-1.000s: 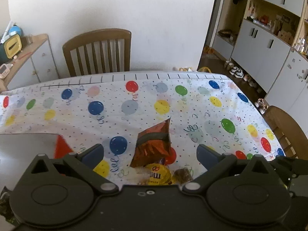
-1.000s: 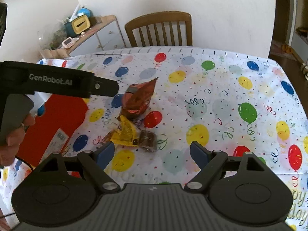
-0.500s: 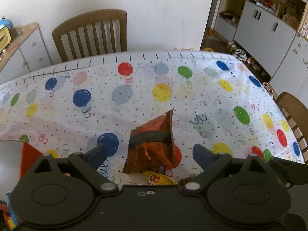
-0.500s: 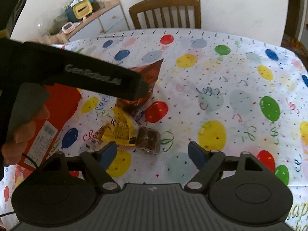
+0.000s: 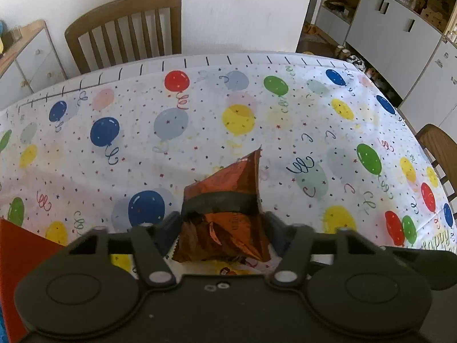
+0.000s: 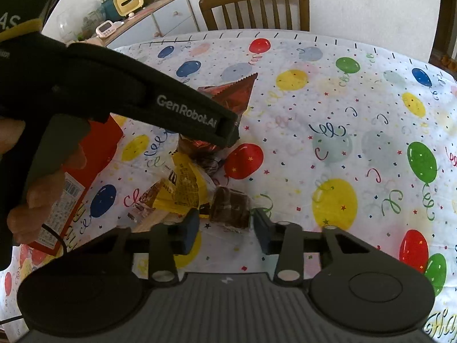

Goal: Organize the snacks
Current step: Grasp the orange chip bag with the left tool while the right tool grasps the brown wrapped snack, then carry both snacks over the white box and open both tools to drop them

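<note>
Both grippers closing in on the snack pile, balloon tablecloth (image 5: 237, 120)

Lower left of my right view: red box (image 6: 94, 148); centre, left gripper (image 5: 221, 228) jaws just narrowed, pads pressing the orange foil bag (image 5: 225, 200); beside it the yellow packet (image 6: 185, 185); lower centre, right gripper (image 6: 225, 228) jaws just narrowed around the brown wrapped snack (image 6: 231, 207), pads not touching

Table (image 6: 371, 65) covered by balloon-print cloth (image 5: 314, 143). Laid on cloth: orange foil bag (image 5: 228, 183), yellow packet (image 6: 185, 188), brown wrapped snack (image 6: 231, 208), red box (image 6: 97, 148).
</note>
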{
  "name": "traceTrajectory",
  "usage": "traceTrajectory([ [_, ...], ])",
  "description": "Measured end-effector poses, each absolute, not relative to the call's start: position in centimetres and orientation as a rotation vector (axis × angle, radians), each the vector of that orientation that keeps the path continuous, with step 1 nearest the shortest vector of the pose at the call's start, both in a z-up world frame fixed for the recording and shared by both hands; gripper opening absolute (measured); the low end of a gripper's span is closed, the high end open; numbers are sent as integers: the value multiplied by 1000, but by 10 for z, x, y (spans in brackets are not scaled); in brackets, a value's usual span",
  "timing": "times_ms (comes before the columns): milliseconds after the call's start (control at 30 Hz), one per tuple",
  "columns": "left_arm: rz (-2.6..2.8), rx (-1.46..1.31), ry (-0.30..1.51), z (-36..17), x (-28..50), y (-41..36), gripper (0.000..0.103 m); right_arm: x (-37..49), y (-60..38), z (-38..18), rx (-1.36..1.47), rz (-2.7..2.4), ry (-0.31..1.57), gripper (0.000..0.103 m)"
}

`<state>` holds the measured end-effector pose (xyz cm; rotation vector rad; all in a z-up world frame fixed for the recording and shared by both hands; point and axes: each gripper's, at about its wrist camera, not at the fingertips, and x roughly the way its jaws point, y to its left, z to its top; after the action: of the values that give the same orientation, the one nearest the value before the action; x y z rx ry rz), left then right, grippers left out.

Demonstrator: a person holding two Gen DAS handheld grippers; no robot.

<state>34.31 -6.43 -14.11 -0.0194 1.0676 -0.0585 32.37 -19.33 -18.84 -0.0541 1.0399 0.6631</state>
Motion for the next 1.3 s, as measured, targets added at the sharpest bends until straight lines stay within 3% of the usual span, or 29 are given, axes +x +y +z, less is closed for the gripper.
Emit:
traceTrajectory([
  [400, -55, -60, 1055, -135, 339, -53, 34, 315, -201, -180, -52, 617, 1021, 31],
  [1300, -84, -131, 974, -59, 259, -28, 33, 241, -209, -77, -17, 684, 895, 31],
])
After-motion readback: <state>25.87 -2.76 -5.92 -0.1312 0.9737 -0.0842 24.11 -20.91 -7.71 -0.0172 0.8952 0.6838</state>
